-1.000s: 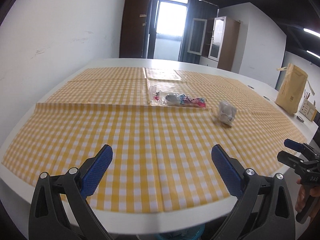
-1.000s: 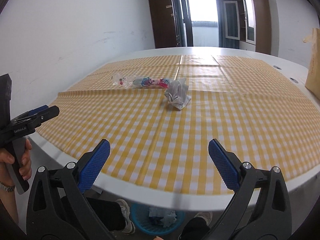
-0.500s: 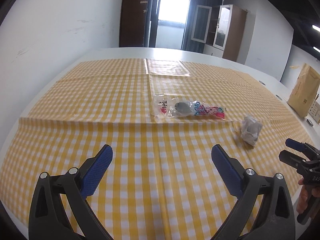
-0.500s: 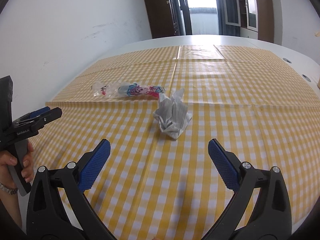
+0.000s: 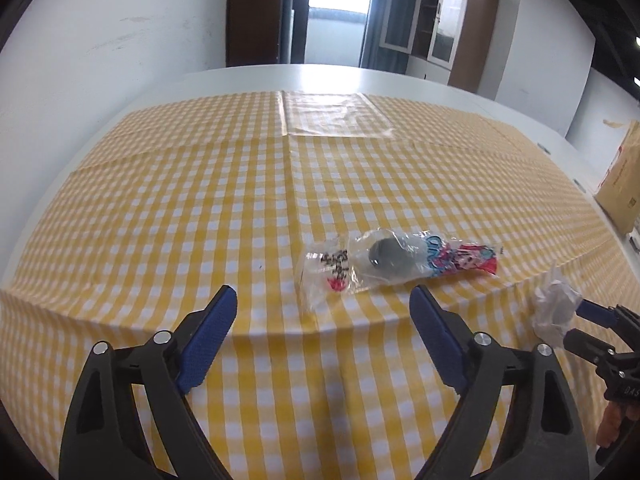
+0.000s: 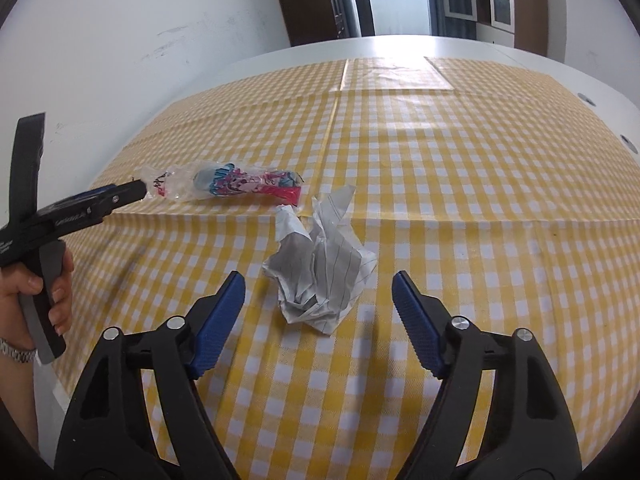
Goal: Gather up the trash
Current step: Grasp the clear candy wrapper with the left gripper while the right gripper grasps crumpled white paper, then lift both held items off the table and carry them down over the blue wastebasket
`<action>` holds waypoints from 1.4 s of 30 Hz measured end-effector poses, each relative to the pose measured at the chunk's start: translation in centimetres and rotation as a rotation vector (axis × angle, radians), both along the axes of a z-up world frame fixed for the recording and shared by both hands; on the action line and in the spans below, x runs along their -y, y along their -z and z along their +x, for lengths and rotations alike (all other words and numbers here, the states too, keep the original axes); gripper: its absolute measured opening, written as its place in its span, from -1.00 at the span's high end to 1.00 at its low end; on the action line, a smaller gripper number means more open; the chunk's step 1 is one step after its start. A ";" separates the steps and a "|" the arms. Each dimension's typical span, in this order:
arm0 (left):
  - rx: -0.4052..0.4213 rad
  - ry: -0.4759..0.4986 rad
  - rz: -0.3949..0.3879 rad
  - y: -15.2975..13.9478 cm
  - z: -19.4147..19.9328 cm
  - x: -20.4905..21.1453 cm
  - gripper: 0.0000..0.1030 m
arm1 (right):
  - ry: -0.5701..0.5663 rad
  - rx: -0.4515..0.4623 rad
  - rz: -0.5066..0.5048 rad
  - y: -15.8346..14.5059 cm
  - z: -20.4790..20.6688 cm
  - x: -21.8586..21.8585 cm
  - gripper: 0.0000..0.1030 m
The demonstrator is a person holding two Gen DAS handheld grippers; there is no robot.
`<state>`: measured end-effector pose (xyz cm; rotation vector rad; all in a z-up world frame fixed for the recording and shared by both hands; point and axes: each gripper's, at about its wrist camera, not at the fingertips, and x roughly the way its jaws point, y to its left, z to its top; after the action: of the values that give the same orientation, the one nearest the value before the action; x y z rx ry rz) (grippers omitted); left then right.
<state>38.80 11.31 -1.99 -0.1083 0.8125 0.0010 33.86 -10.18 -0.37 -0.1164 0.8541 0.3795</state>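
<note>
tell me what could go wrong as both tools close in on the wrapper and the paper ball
The left tool is closing short of the plastic wrapper, so it may shut on nothing or only snag the thin clear end. The right tool is closing around the crumpled paper; a light ball like that could skid on the checked cloth or bunch it up.

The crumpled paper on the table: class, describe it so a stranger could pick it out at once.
Find the yellow checked tablecloth. Near its middle fold lie two pieces of litter side by side. The crumpled paper is the white, lined, scrunched ball; its neighbour, the plastic wrapper, is flat, clear and printed pink and blue.
</note>
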 end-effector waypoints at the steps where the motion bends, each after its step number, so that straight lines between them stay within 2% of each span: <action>1: -0.010 0.012 0.016 0.3 0.7 0.3 -0.59 | -0.002 -0.015 0.003 0.2 0.3 0.0 -0.21; 3: -0.027 0.035 0.040 0.7 1.8 0.9 -0.43 | -0.004 -0.035 0.014 0.5 0.6 0.1 -0.10; 5: -0.041 0.057 0.036 1.1 2.5 1.3 -0.03 | 0.011 -0.044 0.026 0.6 0.8 0.4 0.02; 6: -0.051 0.053 0.026 1.3 2.5 1.3 0.14 | 0.023 -0.048 0.034 0.6 0.9 0.6 0.19; 7: -0.065 0.048 0.019 1.6 2.5 1.5 0.57 | 0.033 -0.056 0.047 0.6 0.9 0.8 0.36; 9: -0.057 0.035 -0.005 1.7 2.0 1.6 0.65 | 0.037 -0.063 0.069 0.7 0.9 1.0 0.41; 11: -0.025 0.028 -0.014 1.4 1.0 1.6 0.84 | 0.027 -0.042 0.056 0.5 0.3 0.9 0.47; 16: 0.093 0.007 -0.007 -1.1 -3.8 2.7 0.84 | 0.011 0.026 0.032 -0.5 -2.3 1.1 0.51; 21: 0.163 -0.025 0.001 -3.1 -9.4 3.4 0.85 | -0.021 0.099 0.011 -1.6 -5.9 1.0 0.51; 26: 0.153 -0.036 -0.099 -3.9 -14.7 3.1 0.85 | -0.039 0.131 0.009 -2.3 -9.2 0.9 0.51; 32: 0.183 -0.046 -0.078 -3.8 -19.9 2.7 0.85 | -0.051 0.148 0.034 -2.5 -12.9 1.8 0.51; 36: 0.213 -0.054 -0.018 -3.7 -23.2 3.3 0.85 | -0.050 0.146 0.049 -2.2 -14.8 2.6 0.51; 42: 0.209 -0.056 -0.061 -3.0 -27.8 3.5 0.85 | -0.050 0.156 0.053 -1.9 -18.9 3.9 0.51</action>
<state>10.97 7.85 1.03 -0.1854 0.6003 0.0178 14.98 -14.10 1.54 -0.1174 0.6874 0.4339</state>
